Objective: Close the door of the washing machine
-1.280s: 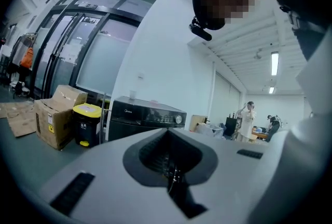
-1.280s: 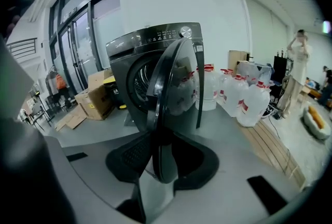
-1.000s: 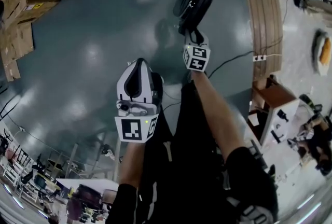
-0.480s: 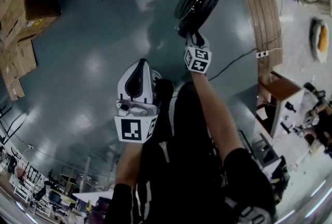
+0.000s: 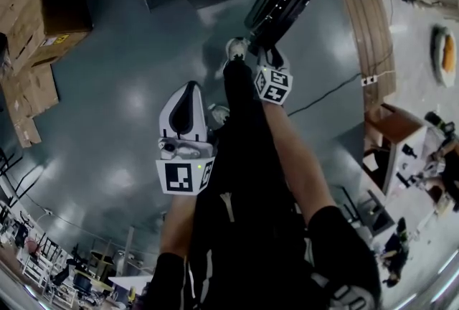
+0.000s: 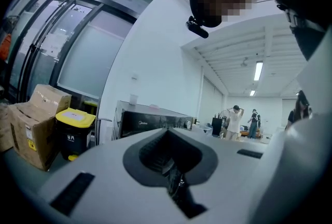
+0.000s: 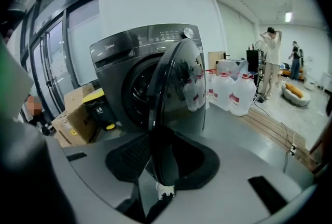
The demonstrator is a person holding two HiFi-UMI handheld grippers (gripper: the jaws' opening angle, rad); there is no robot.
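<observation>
Clamping the round dark-glass washer door [image 7: 181, 88] by its rim with my right gripper [image 7: 162, 165] (left gripper [image 6: 171, 159] clenched, empty), I'm mid-close; next, push it flush.

The washing machine's [image 7: 136, 70] dark casing looks smooth and satiny, its door [image 7: 181, 91] glossy and mirror-like, the floor [image 5: 122, 111] before it polished and shiny, the boxes [image 7: 75, 124] left of it matt brown cardboard, the slats [image 7: 267, 122] to its right bare wood, and my fingers [image 7: 249, 163] matt pale-grey plastic with dark ribbed pads [image 7: 127, 158].
</observation>
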